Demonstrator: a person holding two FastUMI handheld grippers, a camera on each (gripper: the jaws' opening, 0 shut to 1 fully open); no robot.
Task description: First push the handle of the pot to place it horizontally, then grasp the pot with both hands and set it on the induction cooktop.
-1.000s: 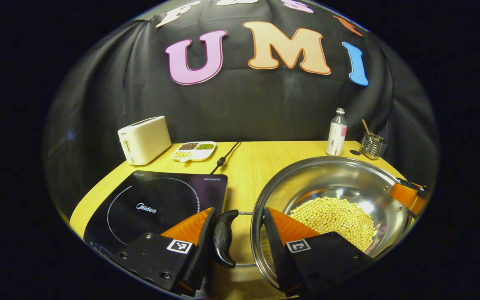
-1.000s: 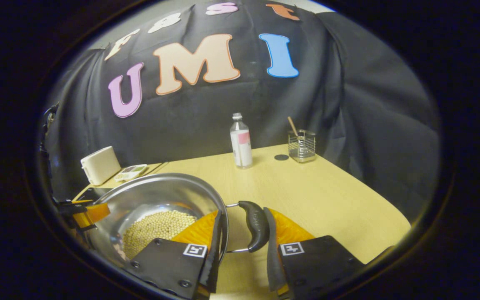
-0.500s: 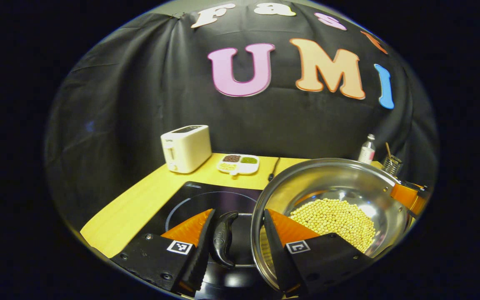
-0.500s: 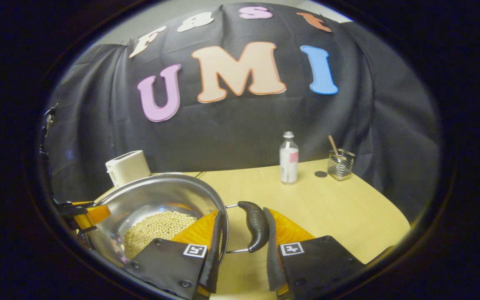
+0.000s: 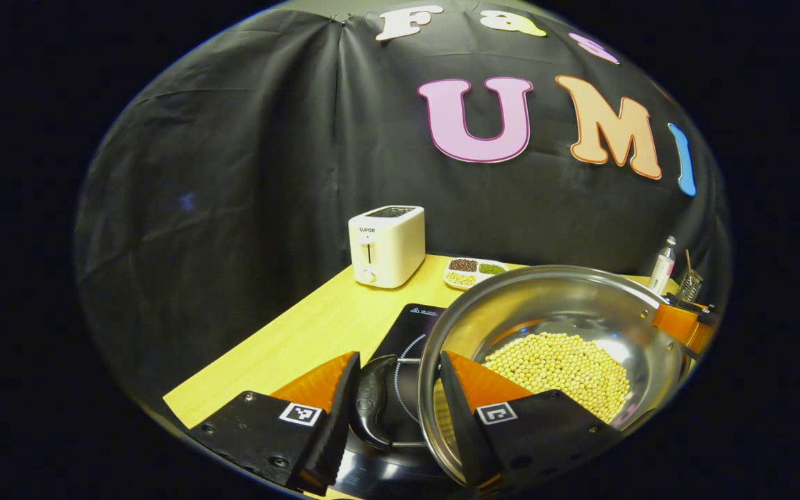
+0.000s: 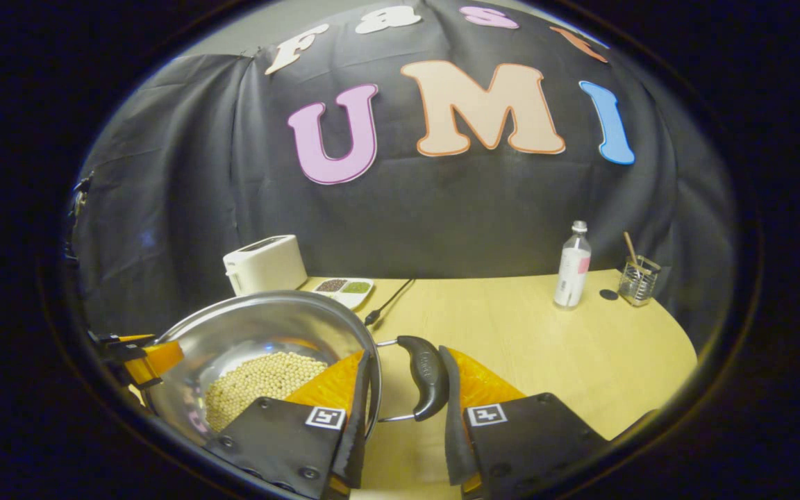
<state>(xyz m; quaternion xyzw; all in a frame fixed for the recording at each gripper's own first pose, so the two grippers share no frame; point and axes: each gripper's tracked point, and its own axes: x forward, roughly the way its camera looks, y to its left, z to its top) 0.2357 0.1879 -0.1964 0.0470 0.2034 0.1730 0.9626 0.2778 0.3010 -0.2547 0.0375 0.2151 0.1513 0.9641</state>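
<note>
A steel pot [image 5: 567, 302] holding soybeans [image 5: 560, 364] hangs between both grippers. My left gripper [image 5: 398, 375] is shut on it, one finger against the black left handle [image 5: 370, 403], the other inside the pot wall. Below that handle lies the black induction cooktop [image 5: 410, 326]. The other gripper [image 5: 678, 323] shows at the pot's far rim. In the right gripper view the pot [image 6: 261, 326] sits at lower left. My right gripper [image 6: 404, 361] is shut on it, with the black right handle [image 6: 428, 378] and the rim between its fingers. The left gripper [image 6: 143, 357] appears at the pot's far side.
A white toaster [image 5: 386, 243] and a divided dish of beans [image 5: 475, 271] stand at the back of the wooden table [image 6: 525, 340]. A bottle [image 6: 572, 267] and a wire holder [image 6: 639, 278] stand at the back right. A black cable [image 6: 389, 302] runs across the tabletop.
Both grippers have carried the pot to the left, from beside the cooktop to over it. The toaster and the bottle have shifted right in both views. The hold on both handles is unchanged.
</note>
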